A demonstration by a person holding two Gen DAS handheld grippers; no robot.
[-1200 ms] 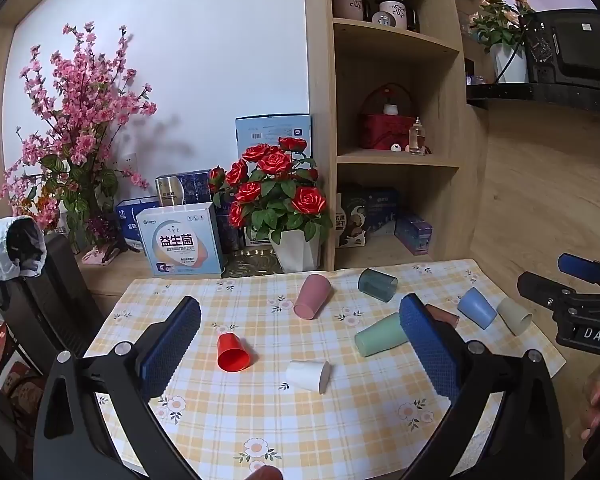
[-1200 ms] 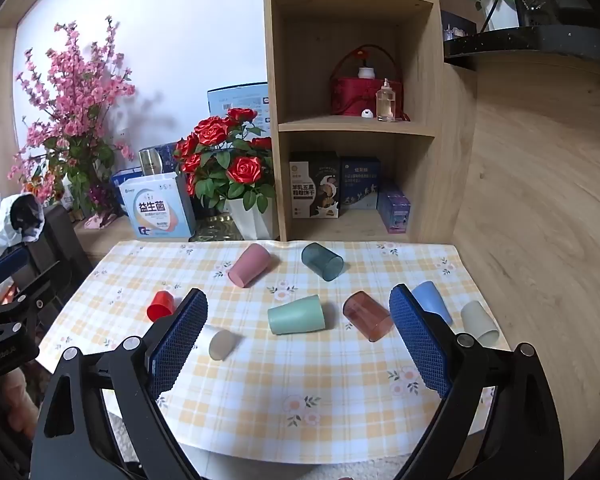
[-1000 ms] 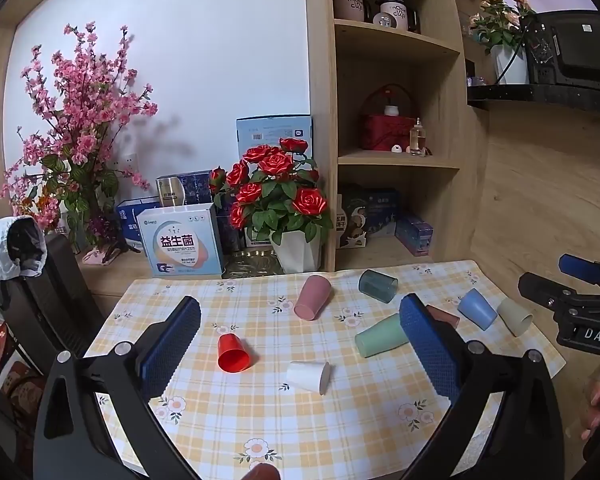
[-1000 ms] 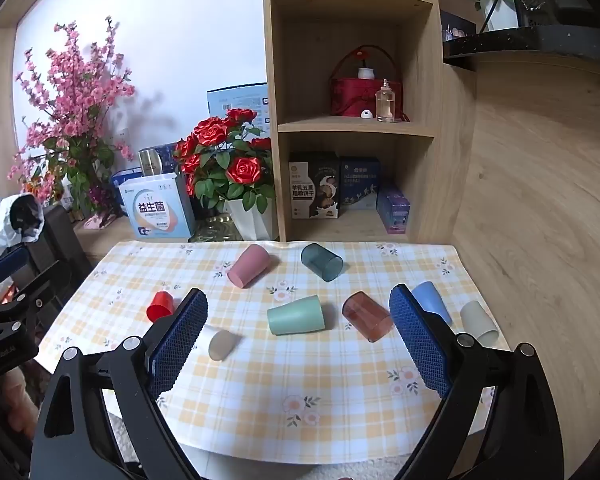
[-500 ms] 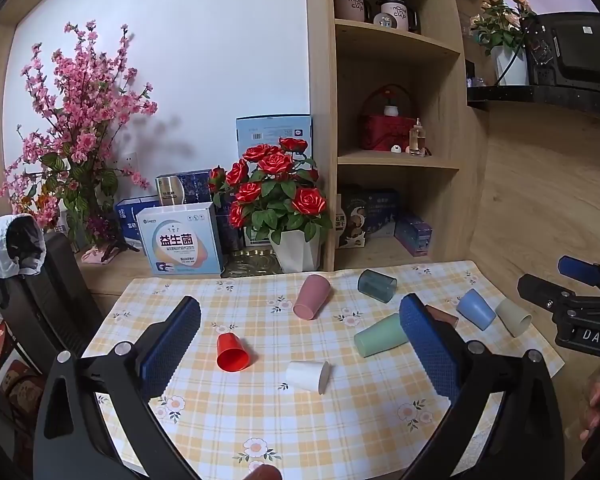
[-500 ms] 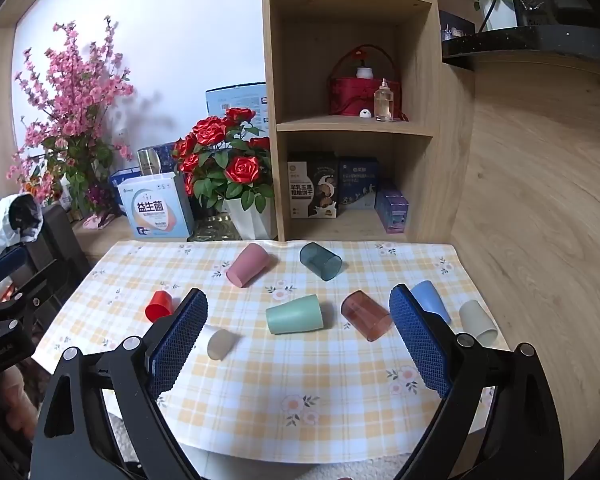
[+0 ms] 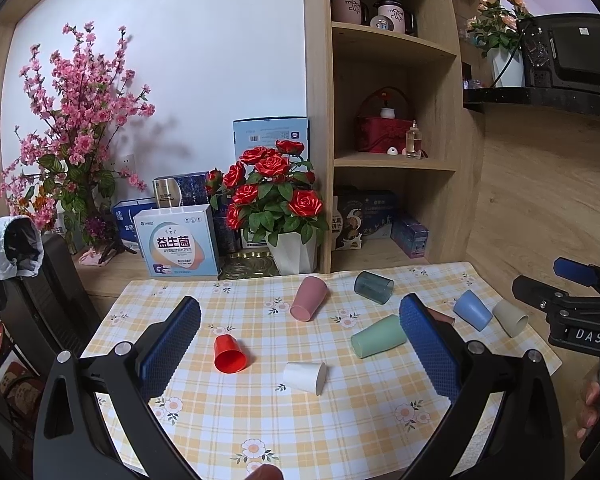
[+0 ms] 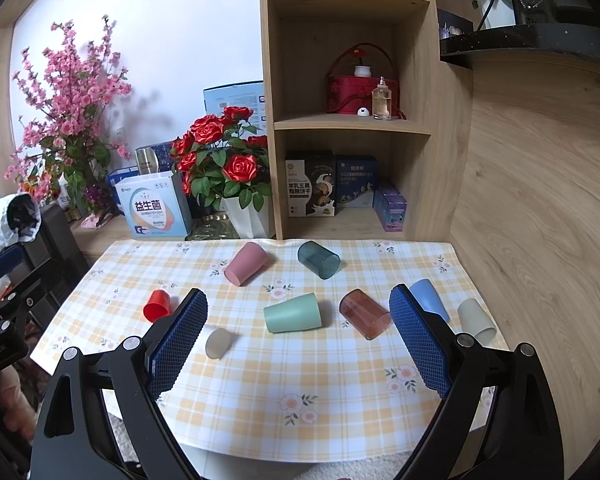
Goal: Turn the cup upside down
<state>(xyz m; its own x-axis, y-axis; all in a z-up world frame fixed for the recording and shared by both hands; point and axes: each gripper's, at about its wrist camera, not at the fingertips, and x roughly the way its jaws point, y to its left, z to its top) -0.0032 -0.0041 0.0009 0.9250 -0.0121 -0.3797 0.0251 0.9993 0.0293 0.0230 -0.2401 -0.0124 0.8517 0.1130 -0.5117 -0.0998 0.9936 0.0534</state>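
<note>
Hovering over the tabletop (image 8: 340, 392), both tools empty, jaws spread wide: left tool (image 7: 300, 344), right tool (image 8: 298, 340). Eight cups all lie on their sides on the checked cloth, none grasped, none flipped yet. Task doesn't say which cup goes first.

Left side: red cup (image 7: 229, 353), mouth toward camera; white cup (image 7: 305, 377) just right of it. Middle: green cup (image 8: 293, 313), brown translucent cup (image 8: 365, 315). Back row: pink cup (image 8: 246, 263), dark teal cup (image 8: 318, 259). Right edge: blue cup (image 8: 430, 299), beige cup (image 8: 477, 321), near each other.

Handling guess: small plastic tumblers, light, stiff walls, smooth and a bit slippery, round so they'll roll if nudged. Not fragile. Best hold looks like across the body mid-wall, pads on opposite sides, squeeze gently since thin walls may flex. Tapered shape could squirt out toward the narrow end. Then rotate so the mouth faces down and set it on the cloth.
</note>
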